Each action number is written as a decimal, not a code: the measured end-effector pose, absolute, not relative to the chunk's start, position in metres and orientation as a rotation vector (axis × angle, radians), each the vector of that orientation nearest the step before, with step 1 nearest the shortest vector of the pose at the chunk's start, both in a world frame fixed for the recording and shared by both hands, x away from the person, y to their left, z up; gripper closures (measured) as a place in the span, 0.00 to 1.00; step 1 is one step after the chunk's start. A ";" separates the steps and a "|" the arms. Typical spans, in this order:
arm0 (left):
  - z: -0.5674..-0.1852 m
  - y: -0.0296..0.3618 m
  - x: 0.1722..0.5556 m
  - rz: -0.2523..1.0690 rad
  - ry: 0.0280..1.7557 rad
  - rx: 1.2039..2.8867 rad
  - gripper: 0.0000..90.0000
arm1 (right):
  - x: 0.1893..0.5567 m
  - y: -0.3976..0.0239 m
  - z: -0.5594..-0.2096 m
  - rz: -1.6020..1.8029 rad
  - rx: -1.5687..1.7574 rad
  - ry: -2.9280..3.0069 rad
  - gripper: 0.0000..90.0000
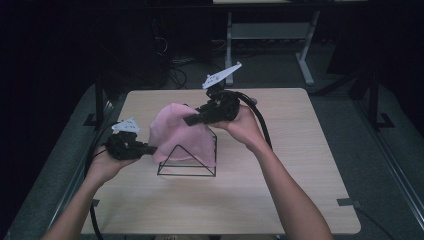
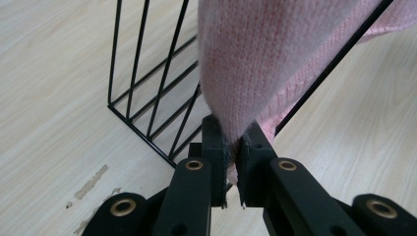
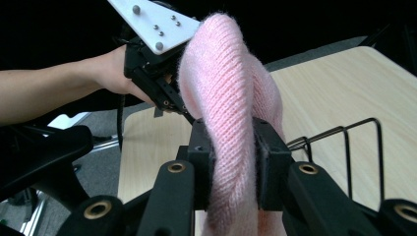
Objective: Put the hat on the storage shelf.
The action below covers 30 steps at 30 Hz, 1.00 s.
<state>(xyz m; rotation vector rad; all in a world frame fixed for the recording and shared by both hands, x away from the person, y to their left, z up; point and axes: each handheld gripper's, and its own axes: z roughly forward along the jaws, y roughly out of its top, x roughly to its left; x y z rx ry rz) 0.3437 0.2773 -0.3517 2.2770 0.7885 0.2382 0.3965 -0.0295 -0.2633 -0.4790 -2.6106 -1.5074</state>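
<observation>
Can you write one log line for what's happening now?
left gripper: shut on cloth | right gripper: shut on cloth | cloth: over rack

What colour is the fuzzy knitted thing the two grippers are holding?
The knitted cloth is light pink all over, with no pattern. The right gripper view shows it best.

Cloth (image 1: 182, 132) draped over wire rack (image 1: 187, 167)

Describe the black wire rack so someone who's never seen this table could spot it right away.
Look at the middle of the pale wooden table. The wire rack stands there, between the person's two hands, partly draped by a pink knitted cloth. It is the thin black frame with a triangular front.
</observation>
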 end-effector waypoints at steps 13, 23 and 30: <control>-0.366 0.274 0.343 0.247 0.791 2.335 0.93 | 0.396 -0.034 -0.284 -1.474 -0.513 -2.584 0.78; -0.378 0.272 0.343 0.241 0.810 2.355 0.93 | 0.393 -0.032 -0.293 -1.438 -0.510 -2.606 0.77; -0.382 0.268 0.342 0.248 0.784 2.405 0.93 | 0.390 -0.032 -0.301 -1.423 -0.499 -2.620 0.76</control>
